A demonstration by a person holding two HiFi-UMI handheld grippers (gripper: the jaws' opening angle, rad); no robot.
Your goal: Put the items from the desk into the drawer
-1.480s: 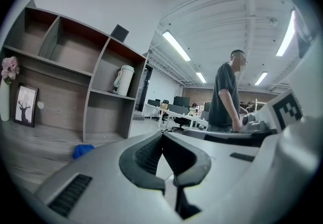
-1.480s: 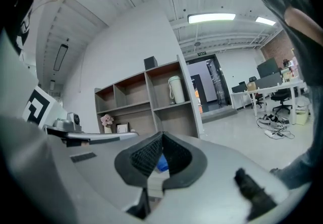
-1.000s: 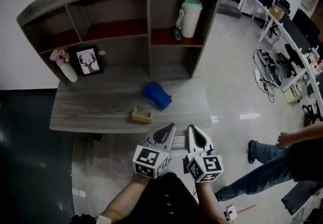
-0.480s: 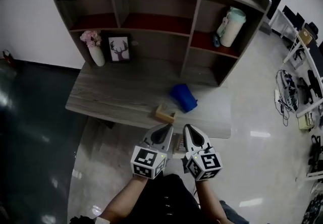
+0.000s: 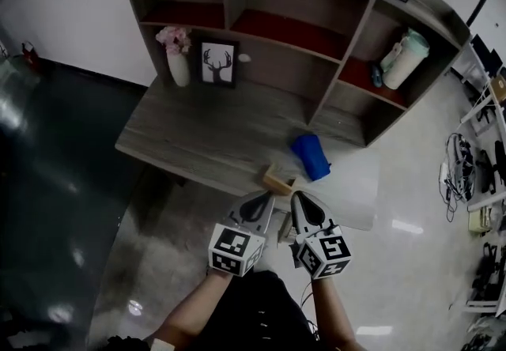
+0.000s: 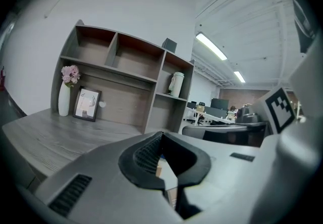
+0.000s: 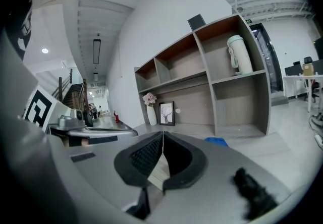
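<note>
**Helper:** Blue thing (image 5: 311,156) or tan box (image 5: 277,181) first? Both sit near the front edge of the worktop (image 5: 190,136), just beside each other.

**Me:** I pick the tan box. It looks hard and light, so I would take it by its two flat sides.

**Helper:** And the blue one?

**Me:** It looks soft and a bit squishy. I would pinch it in the middle, not too hard, so it does not slip out.

**Helper:** Are your fingers ready?

**Me:** No. My left gripper (image 5: 263,199) has its fingers (image 6: 144,155) shut with nothing in them. My right gripper (image 5: 301,201) is shut and empty too. I must open one first. I cannot see the drawer.
</note>
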